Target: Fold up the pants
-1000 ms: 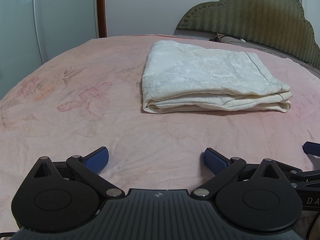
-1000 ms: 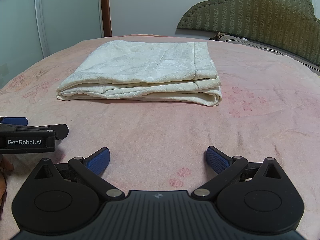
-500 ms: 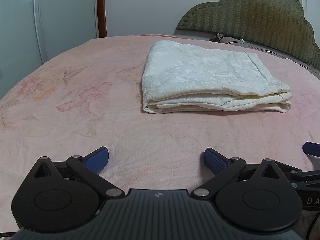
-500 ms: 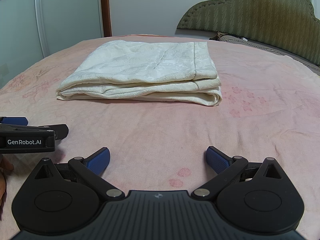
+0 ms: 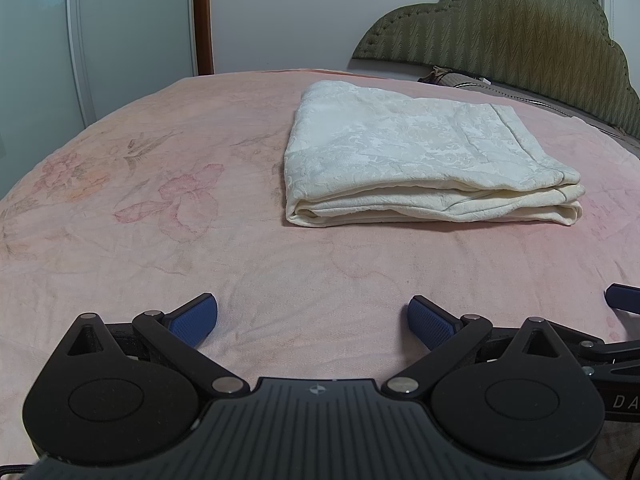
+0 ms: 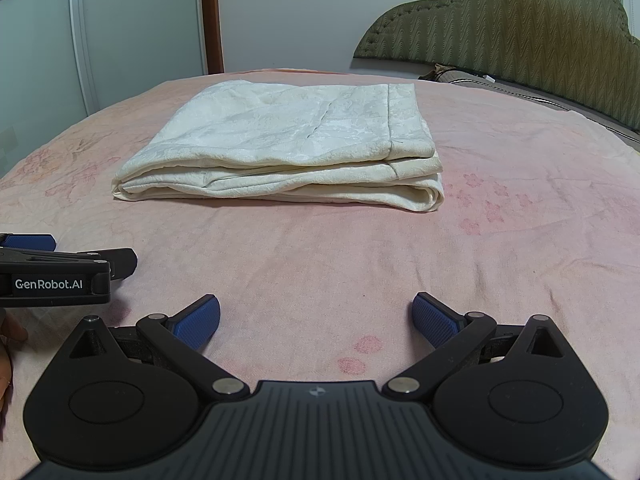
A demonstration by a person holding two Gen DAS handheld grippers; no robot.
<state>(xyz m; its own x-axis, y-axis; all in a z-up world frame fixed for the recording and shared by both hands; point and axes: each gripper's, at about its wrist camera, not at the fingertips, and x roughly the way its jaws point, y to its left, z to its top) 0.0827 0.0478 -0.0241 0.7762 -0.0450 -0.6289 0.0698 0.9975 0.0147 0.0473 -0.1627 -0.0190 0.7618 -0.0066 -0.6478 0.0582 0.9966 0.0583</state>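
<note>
The cream pants (image 5: 416, 152) lie folded in a flat rectangular stack on the pink bed; they also show in the right wrist view (image 6: 288, 148). My left gripper (image 5: 312, 320) is open and empty, low over the blanket, well short of the pants. My right gripper (image 6: 316, 320) is open and empty, also short of the pants. The left gripper shows at the left edge of the right wrist view (image 6: 56, 268), and a blue fingertip of the right gripper shows at the right edge of the left wrist view (image 5: 622, 298).
The pink floral blanket (image 5: 160, 208) covers the bed. A green padded headboard (image 5: 500, 28) stands at the back right, with a pillow (image 6: 520, 88) below it. White wardrobe doors (image 6: 100, 28) and a brown door frame (image 5: 202, 16) are at the back left.
</note>
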